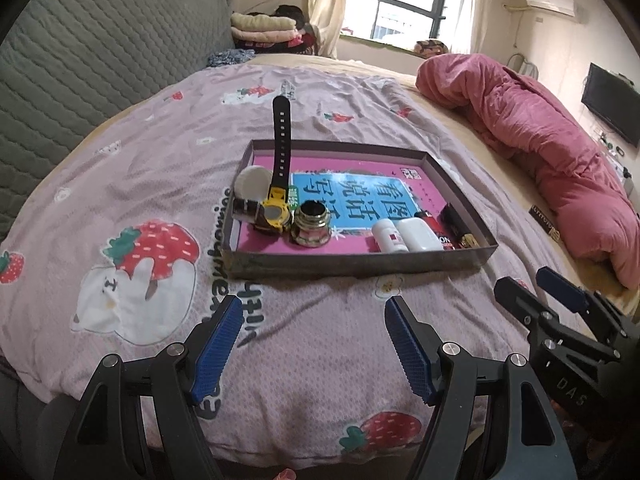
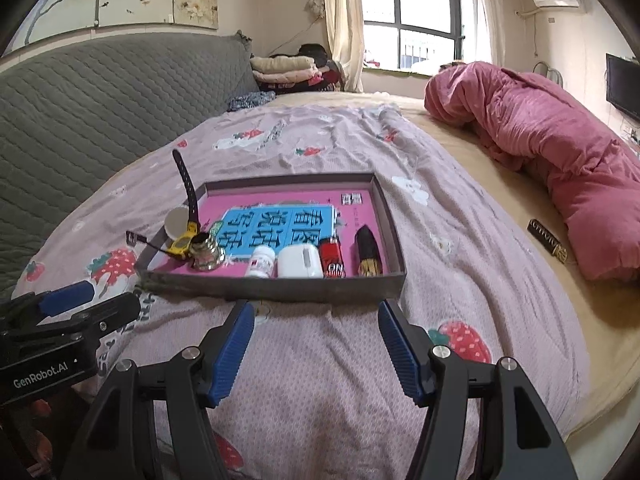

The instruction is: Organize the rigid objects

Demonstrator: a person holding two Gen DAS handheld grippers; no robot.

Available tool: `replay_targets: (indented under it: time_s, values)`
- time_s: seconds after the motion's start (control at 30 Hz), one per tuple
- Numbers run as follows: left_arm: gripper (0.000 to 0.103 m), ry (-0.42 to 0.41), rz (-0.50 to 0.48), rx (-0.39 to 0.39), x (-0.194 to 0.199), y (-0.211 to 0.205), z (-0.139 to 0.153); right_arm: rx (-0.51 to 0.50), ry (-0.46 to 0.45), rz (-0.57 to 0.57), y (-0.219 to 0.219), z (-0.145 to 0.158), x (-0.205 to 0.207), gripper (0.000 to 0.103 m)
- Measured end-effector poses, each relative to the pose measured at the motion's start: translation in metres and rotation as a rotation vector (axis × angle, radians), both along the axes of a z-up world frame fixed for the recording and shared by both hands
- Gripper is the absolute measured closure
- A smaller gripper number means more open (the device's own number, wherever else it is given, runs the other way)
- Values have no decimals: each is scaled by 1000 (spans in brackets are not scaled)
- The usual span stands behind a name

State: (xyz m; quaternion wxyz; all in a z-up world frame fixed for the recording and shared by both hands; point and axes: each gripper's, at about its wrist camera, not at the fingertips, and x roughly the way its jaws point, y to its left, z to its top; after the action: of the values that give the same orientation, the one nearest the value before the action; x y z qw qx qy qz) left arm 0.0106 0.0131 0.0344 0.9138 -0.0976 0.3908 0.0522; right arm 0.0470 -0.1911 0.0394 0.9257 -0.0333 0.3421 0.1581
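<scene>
With most items already in the tray (image 2: 276,290) at frame centre, both the left gripper (image 1: 314,344) and right gripper (image 2: 316,350) hover fingers apart and empty, so the next move likely means reaching the right one for the dark bar (image 2: 547,240) at centre right.

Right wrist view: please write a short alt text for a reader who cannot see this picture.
A shallow cardboard tray on a pink strawberry-print bedsheet holds a yellow watch, a metal jar, a white bottle, a white case and a red lighter. The open right gripper hovers before its near wall, holding nothing; the left gripper shows at the left edge.
</scene>
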Motion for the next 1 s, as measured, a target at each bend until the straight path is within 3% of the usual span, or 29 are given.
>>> replay_targets:
  time_s: [0.67, 1.0]
  values:
    - [28, 58, 11, -2, 9, 3, -25, -68, -9, 24, 15, -20, 0, 39]
    - [28, 62, 12, 6, 12, 3, -29, -55, 3, 19, 12, -24, 4, 39]
